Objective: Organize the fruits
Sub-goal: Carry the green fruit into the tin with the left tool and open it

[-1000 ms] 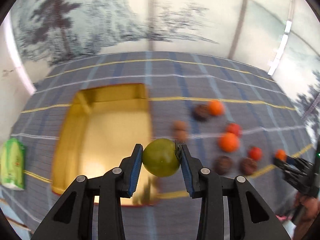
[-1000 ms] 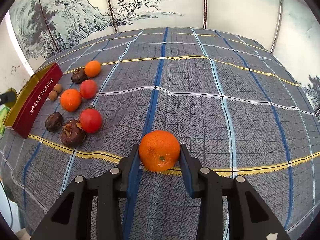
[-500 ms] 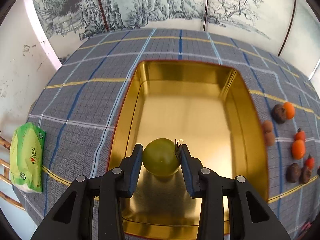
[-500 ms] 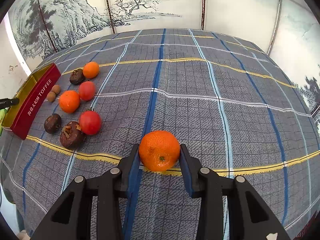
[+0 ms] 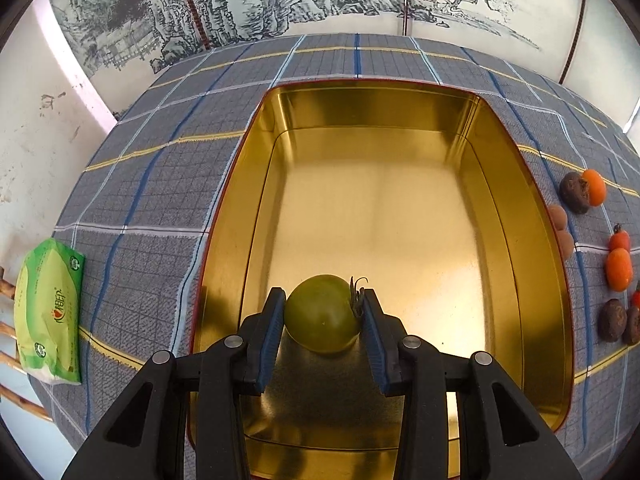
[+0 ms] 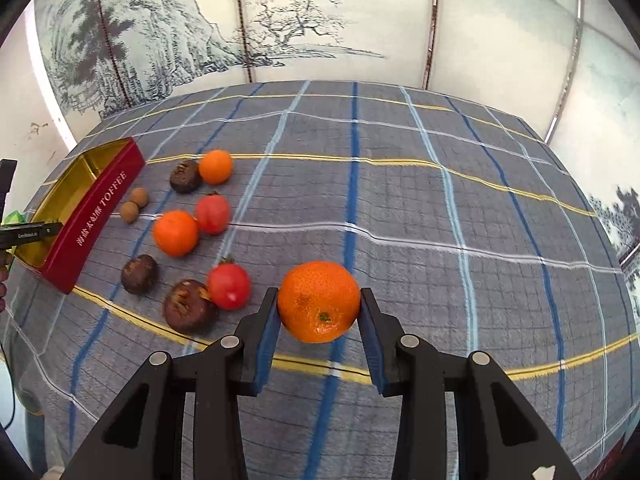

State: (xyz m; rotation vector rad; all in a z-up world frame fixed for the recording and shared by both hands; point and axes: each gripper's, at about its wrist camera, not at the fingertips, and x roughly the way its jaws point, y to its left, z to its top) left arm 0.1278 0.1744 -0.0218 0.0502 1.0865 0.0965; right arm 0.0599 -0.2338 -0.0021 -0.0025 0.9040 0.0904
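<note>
My left gripper (image 5: pixel 322 312) is shut on a green tomato (image 5: pixel 320 314) and holds it low over the near end of the gold tin (image 5: pixel 376 216), which holds nothing else. My right gripper (image 6: pixel 318 308) is shut on an orange mandarin (image 6: pixel 319 301) and holds it above the checked cloth. Loose fruit lies on the cloth to its left: two red tomatoes (image 6: pixel 228 286) (image 6: pixel 212 213), two mandarins (image 6: pixel 176 233) (image 6: pixel 215 166), three dark mangosteens (image 6: pixel 188 312) and two small brown longans (image 6: pixel 134 205). The red-sided tin (image 6: pixel 92 220) stands beyond them at the far left.
A green tissue pack (image 5: pixel 48 312) lies at the table's left edge. The loose fruit shows right of the tin in the left wrist view (image 5: pixel 618 268). A painted screen stands behind the table. The left gripper's tip (image 6: pixel 28 232) shows over the tin.
My left gripper swung left from the fruit pile to over the tin and has come lower into it, still holding the green tomato. My right gripper has turned left with its mandarin.
</note>
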